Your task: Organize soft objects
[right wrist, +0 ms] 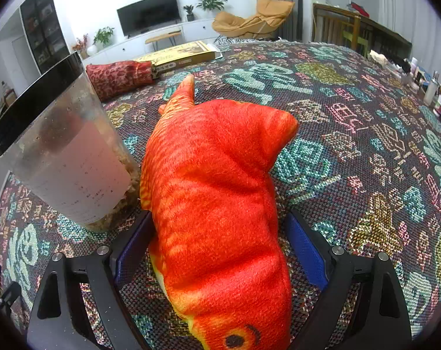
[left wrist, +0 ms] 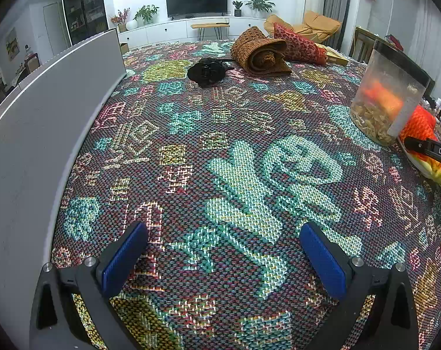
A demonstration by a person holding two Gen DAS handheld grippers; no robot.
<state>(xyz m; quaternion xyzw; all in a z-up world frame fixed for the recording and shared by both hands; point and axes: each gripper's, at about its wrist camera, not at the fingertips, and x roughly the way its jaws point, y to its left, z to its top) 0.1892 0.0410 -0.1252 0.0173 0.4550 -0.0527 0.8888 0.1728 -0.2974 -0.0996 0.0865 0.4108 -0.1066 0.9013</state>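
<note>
Plush fish [right wrist: 217, 192]: fuzzy orange-red fabric, black eye at bottom, centre frame on woven patterned tablecloth [right wrist: 366, 151]. Right gripper [right wrist: 220, 250]: blue-padded jaws spread, flanking the fish. Left gripper [left wrist: 225, 253]: jaws spread, empty. Clear black-lidded canister [right wrist: 63, 157], left: pale flakes inside.
</note>
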